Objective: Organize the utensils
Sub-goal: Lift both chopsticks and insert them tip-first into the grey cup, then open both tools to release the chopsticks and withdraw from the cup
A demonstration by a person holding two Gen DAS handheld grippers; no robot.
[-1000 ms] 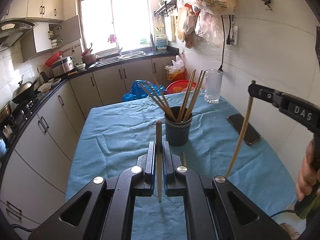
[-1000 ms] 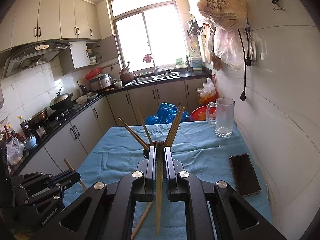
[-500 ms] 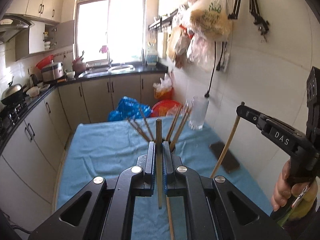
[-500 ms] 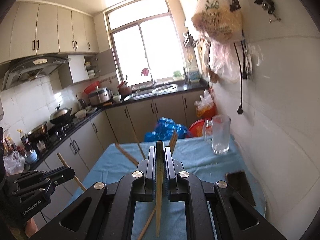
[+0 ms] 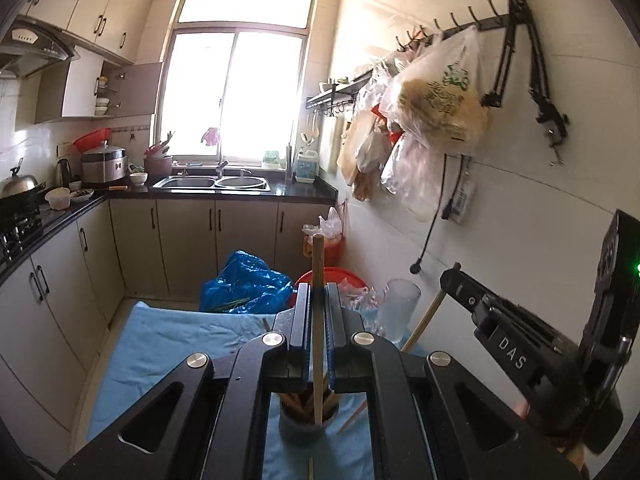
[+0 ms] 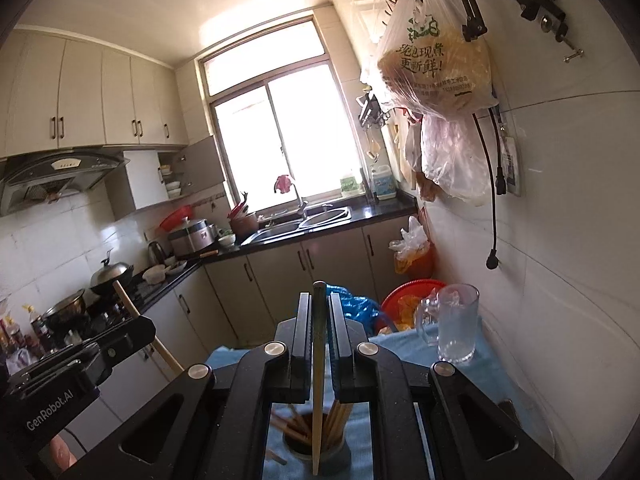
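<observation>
Both grippers hold a chopstick upright above the cup.

The left gripper (image 5: 318, 312) is clamped on a chopstick (image 5: 318, 320); the right gripper (image 6: 319, 320) grips another chopstick (image 6: 319, 380). Both tips hang over the cup (image 6: 316, 446) of chopsticks on the blue tablecloth (image 5: 168, 344), with the glass mug (image 6: 456, 328) near the wall.

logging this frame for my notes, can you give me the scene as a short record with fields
left gripper: shut on a wooden chopstick, held upright
right gripper: shut on a dark-tipped chopstick, held upright
holder: dark cup under both grippers, already holding chopsticks
table cover: blue cloth
nearby: glass mug by the wall
</observation>
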